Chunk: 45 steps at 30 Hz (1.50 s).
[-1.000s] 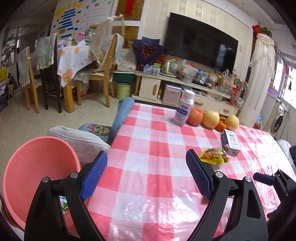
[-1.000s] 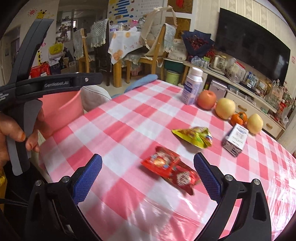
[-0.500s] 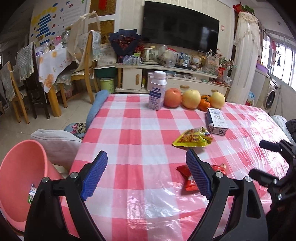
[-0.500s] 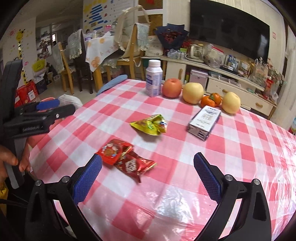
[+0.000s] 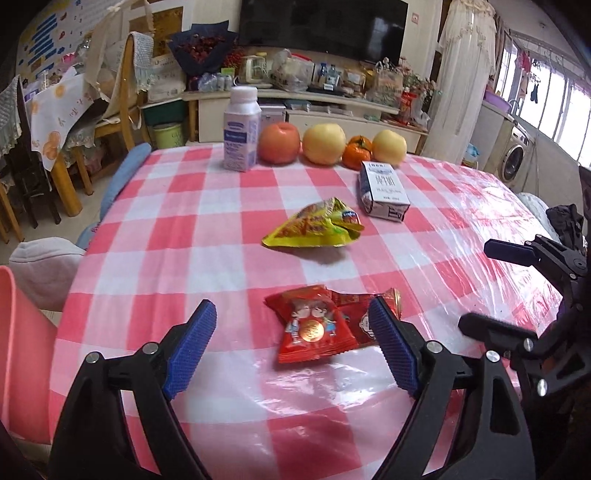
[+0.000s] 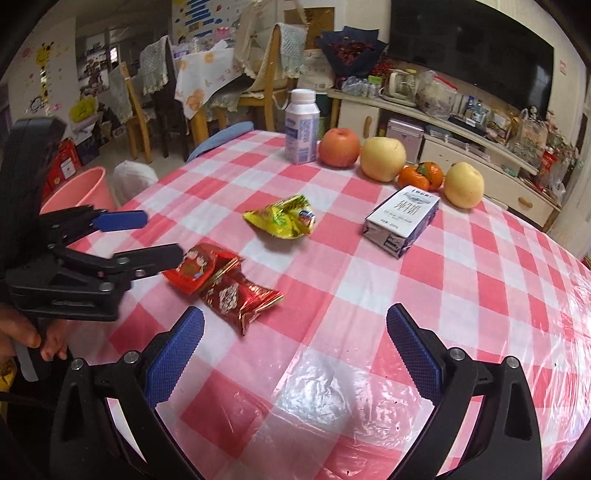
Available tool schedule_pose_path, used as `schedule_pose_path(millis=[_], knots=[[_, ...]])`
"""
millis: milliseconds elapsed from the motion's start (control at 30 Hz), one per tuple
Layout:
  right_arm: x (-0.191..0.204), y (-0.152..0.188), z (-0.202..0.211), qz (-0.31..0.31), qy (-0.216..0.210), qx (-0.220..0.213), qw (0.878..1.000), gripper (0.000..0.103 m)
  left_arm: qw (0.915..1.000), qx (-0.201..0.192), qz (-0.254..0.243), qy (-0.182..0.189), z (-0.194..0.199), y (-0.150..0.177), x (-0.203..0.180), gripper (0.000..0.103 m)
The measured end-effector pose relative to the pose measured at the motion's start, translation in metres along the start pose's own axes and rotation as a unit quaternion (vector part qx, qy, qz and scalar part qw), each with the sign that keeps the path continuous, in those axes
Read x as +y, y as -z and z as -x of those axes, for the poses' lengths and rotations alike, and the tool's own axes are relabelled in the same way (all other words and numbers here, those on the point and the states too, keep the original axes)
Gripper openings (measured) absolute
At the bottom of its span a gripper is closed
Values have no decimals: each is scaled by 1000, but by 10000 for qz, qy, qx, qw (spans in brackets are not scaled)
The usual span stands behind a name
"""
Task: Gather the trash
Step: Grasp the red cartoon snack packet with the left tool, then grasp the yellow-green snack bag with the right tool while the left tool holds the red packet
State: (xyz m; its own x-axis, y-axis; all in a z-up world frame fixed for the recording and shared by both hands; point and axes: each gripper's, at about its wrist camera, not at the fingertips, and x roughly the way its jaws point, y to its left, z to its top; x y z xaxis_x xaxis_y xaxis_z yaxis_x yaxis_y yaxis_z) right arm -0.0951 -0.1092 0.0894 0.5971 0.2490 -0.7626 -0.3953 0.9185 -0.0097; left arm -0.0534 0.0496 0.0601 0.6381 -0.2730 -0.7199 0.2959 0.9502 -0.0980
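left wrist view: the left gripper stood wide, jaws just narrowing slightly, framing without touching the red snack wrappers on the near table. their long axis ran left-right; the right gripper, also wide, sat farther.

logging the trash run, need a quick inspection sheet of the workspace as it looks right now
surface: table under a red-and-white checked cloth with clear plastic over it.
job's things: red snack wrappers, yellow snack wrapper, both lying flat; pink bin beside the table.
clutter: milk carton on its side; upright white bottle; red apple, two yellow apples and a tangerine in a row.
grippers: left gripper open, jaws just closing slightly, astride the red wrappers without touching them; right gripper open, nothing between its jaws.
cables: nothing seen.
surroundings: TV, cluttered cabinet, dining chairs, washing machine.
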Motion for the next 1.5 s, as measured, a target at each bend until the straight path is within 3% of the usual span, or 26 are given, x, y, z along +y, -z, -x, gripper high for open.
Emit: schedule_pose_path(millis=[233,533,1133,1233,1300,1500], knots=[[-2,1,-11,27,-126,169,9998,98,9997,235,12,-118,-28,2,-9,72],[-19,-8,-18,-418,-362,86,9984,98,9992,349,150,-140,-49,-1,-9,43],[-29,-46,-75,-1165,-778,84,9901,97,9985,103,512,-160,-38,-6,16,40],[-27,-52,-90,-1143,-796,155,9901,93,9981,62,587,-176,-34,-7,24,40],[-25,-57,-101,-1128,-856,224,9897,82,9978,32,627,-213,-31,-8,28,40],[-22,-68,-127,-987,-829,331,9911,82,9970,-41,712,-284,-24,-11,41,40]])
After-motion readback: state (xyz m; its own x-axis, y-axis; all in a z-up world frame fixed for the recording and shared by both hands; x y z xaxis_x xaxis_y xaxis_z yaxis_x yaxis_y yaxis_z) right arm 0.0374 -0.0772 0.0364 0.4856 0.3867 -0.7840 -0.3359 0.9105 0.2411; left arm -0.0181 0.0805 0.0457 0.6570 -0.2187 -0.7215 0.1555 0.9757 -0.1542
